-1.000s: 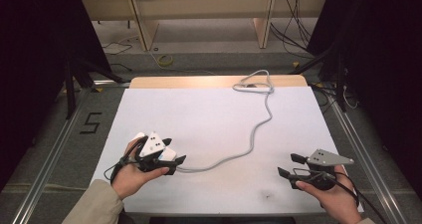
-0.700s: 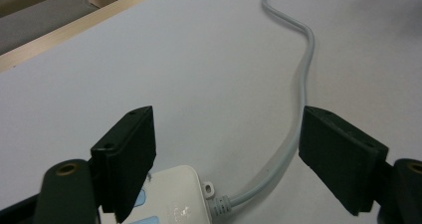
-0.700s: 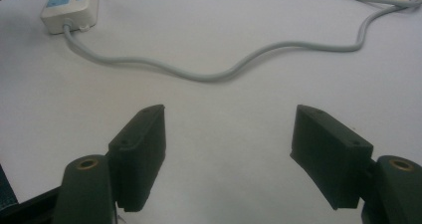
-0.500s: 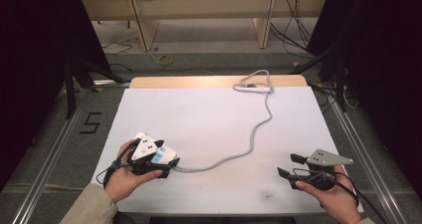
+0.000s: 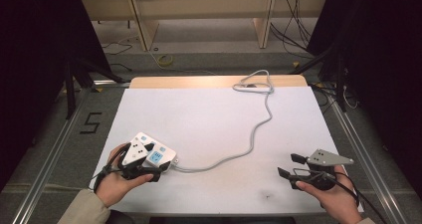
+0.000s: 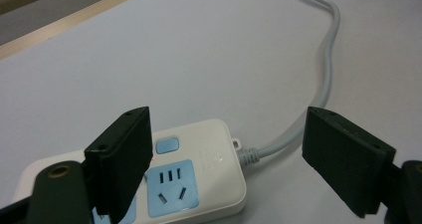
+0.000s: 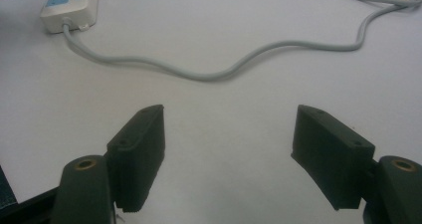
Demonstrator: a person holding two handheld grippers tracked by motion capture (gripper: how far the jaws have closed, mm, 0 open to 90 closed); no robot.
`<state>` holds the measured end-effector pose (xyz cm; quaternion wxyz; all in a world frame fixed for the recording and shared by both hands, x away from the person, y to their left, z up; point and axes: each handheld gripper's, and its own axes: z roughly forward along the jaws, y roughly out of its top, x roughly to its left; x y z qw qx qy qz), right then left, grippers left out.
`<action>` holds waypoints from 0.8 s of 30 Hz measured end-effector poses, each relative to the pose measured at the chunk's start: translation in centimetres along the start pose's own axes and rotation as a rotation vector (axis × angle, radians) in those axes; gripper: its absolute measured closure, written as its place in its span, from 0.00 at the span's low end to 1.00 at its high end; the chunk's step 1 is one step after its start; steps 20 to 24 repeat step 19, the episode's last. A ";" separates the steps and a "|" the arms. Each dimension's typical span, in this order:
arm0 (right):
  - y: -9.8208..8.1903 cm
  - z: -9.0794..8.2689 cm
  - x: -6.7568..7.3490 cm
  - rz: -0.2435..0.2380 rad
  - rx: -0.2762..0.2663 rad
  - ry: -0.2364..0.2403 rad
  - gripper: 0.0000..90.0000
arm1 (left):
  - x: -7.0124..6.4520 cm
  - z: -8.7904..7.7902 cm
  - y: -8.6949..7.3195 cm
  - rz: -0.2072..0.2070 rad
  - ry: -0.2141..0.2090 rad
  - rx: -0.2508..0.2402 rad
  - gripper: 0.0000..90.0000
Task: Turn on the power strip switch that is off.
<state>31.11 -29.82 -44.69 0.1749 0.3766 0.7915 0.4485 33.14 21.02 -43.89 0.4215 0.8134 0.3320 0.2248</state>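
Power strip, white with pale blue sockets, lies flat on the white table at about 8 o'clock of the sheet in the high view. Its grey cable leaves the strip's right end, snakes across the table toward 1 o'clock and ends in a loop at the far wooden edge.

Left hand-held gripper: jaws spread wide, above the strip's cable end. In the left gripper view one jaw stands over the blue sockets, the other out past the cable; neither pad presses the strip. Whether the left jaw brushes the casing is hard to say from this angle.

Right hand-held gripper: jaws spread, nothing between them, bare table beneath. It sits at about 4 o'clock of the table, well apart from the strip, which shows at 11 o'clock in the right gripper view.
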 end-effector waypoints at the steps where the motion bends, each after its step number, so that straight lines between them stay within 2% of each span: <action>1: 0.0 0.0 0.0 0.000 0.000 0.000 0.33 | 0.0 -0.1 -0.1 0.003 0.000 0.006 0.22; 6: 0.0 0.0 0.0 -0.002 -0.001 0.000 0.32 | -0.2 0.1 -0.4 0.004 -0.003 0.014 0.22; 13: 0.1 -0.1 -0.1 -0.008 -0.003 -0.002 0.32 | -0.6 0.5 -0.2 0.027 -0.005 0.020 0.22; 24: 0.0 -0.1 -0.1 -0.004 -0.005 -0.001 0.32 | -0.7 0.6 -0.1 0.030 -0.006 0.022 0.22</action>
